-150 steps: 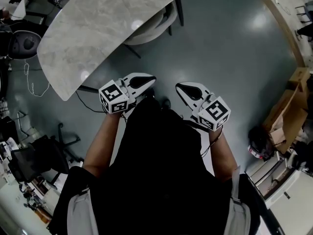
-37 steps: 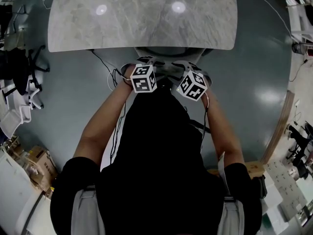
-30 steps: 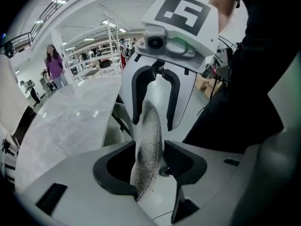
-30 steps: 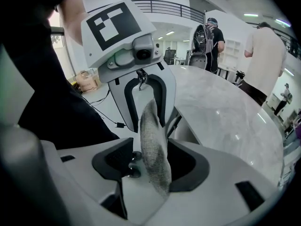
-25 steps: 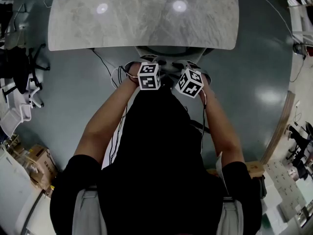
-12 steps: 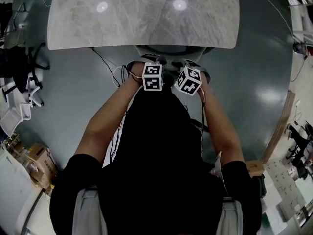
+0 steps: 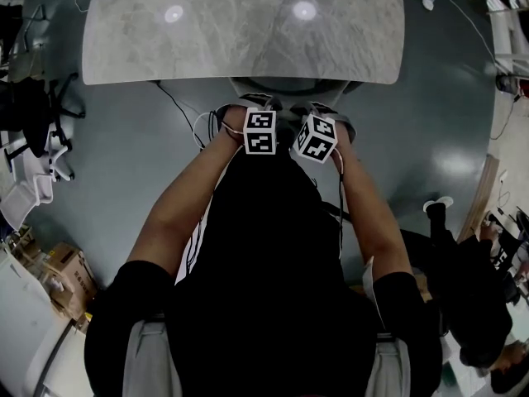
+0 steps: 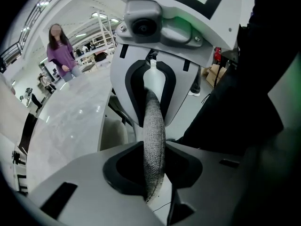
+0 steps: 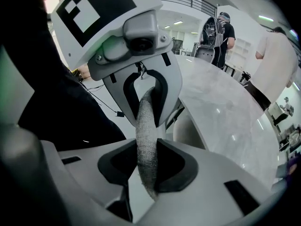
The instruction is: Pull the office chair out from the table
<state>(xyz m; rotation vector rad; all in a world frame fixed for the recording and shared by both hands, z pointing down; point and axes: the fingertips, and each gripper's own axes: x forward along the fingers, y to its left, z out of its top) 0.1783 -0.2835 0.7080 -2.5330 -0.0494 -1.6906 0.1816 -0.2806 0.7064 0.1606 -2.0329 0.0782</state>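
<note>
Jaws: your left gripper (image 8: 153, 166) and right gripper (image 9: 146, 166) are closing, and the pads of each already pinch the grey backrest rim (image 8: 154, 126).
Chair: the office chair (image 7: 289, 88) sits tucked under the table (image 7: 240, 31), upper centre of the head view.
Meaning: your grip looks nearly set, but the pull is not begun.
Versus earlier: a second ago both jaws stood wide. The cubes have barely shifted. A bystander (image 7: 463, 304) has entered at lower right.
</note>
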